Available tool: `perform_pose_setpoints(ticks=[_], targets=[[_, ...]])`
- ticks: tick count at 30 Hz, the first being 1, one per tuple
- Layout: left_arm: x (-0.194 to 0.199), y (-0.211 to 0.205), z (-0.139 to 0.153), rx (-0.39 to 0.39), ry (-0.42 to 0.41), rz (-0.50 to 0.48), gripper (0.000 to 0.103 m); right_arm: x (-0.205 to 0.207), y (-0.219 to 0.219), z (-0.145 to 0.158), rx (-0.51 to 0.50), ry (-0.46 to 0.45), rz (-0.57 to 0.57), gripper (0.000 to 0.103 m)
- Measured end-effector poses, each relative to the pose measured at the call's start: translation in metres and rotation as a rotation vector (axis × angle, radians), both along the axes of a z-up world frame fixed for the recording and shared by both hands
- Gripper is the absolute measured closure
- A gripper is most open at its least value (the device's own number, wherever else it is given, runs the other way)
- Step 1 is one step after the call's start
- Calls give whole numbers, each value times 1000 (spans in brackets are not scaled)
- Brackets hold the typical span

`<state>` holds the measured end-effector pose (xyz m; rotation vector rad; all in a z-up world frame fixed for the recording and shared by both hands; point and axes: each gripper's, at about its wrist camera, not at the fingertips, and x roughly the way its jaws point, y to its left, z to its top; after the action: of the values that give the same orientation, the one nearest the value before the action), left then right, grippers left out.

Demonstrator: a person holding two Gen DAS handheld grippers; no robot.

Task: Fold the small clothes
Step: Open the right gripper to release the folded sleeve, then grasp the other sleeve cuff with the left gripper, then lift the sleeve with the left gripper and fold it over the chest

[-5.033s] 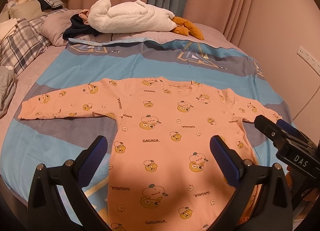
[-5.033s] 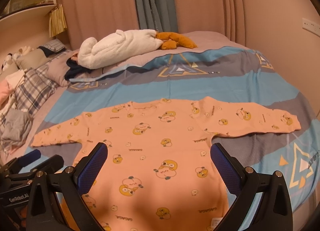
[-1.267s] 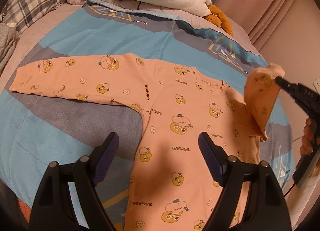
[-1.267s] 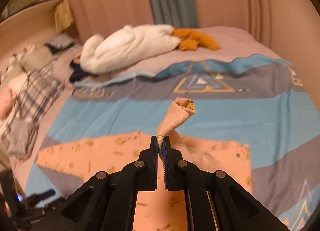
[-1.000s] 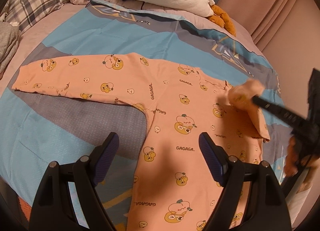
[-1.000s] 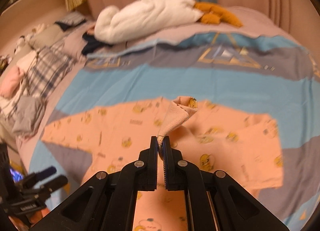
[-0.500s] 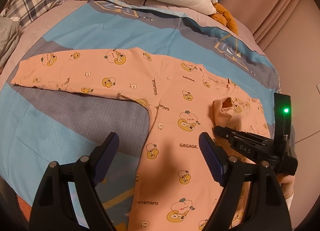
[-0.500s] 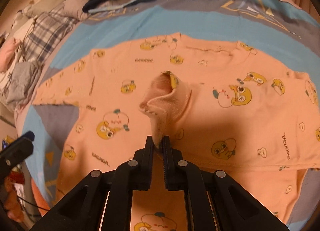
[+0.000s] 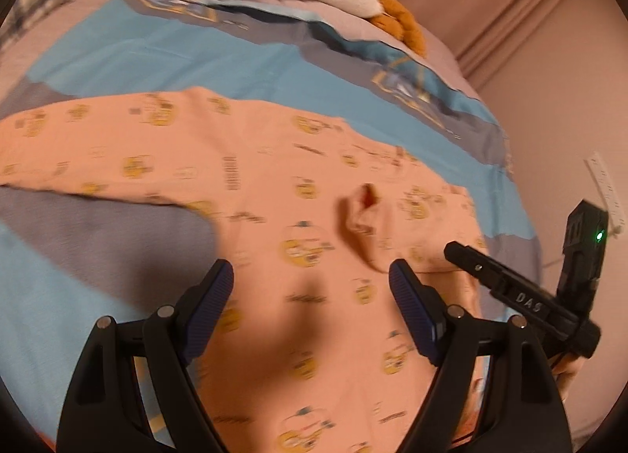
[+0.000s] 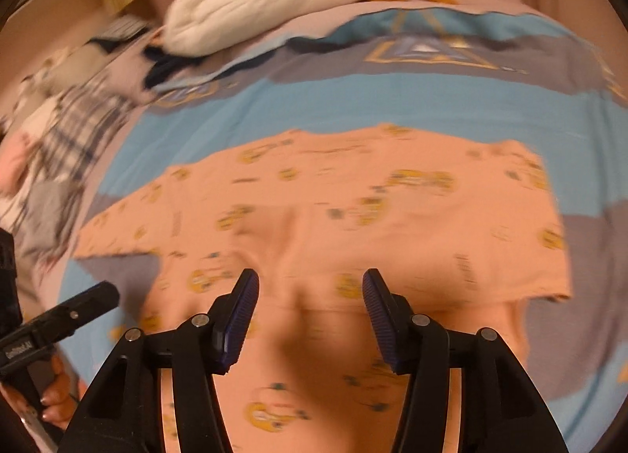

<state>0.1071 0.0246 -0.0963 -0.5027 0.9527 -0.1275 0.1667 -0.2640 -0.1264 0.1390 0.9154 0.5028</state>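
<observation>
An orange long-sleeved child's top [image 9: 274, 217] with yellow cartoon prints lies flat on the bed; it also shows in the right wrist view [image 10: 353, 210]. Its right sleeve is folded inward across the chest, the cuff [image 9: 363, 210] lying crumpled there. The left sleeve [image 9: 78, 162] is still stretched out. My left gripper [image 9: 310, 292] is open and empty over the lower body of the top. My right gripper [image 10: 310, 304] is open and empty, just above the folded sleeve; in the left wrist view it is side-on at the right [image 9: 510, 288].
The bed has a blue and grey cover [image 9: 176, 53]. A white plush with orange feet [image 10: 274, 2] lies at the head of the bed. Plaid pillows and loose clothes [image 10: 59, 139] lie at the left. A wall with a socket [image 9: 604, 186] is at the right.
My right gripper carried the right sleeve over the chest, laid it down, opened and let go of the cuff, then drew back. My left gripper stayed open and moved slightly forward.
</observation>
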Motion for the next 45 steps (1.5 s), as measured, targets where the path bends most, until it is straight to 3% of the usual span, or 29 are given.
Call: perform_pose_setpoints(ticks=[4, 8, 15, 18, 22, 34, 45], targets=[[28, -27, -9, -45, -17, -96, 30, 2, -28, -8, -2, 12, -104, 48], [57, -46, -30, -79, 23, -152, 41, 1, -51, -12, -2, 18, -181, 48], [90, -69, -67, -100, 93, -188, 77, -7, -82, -17, 14, 32, -276, 48], [93, -73, -65, -88, 77, -179, 100, -11, -88, -19, 10, 32, -298, 48], [90, -77, -51, -73, 47, -173, 98, -11, -93, -22, 9, 41, -312, 48], [81, -60, 54, -32, -160, -173, 99, -10, -109, -22, 33, 38, -351, 48], [71, -18, 65, 20, -171, -72, 99, 9, -106, -22, 50, 40, -348, 48]])
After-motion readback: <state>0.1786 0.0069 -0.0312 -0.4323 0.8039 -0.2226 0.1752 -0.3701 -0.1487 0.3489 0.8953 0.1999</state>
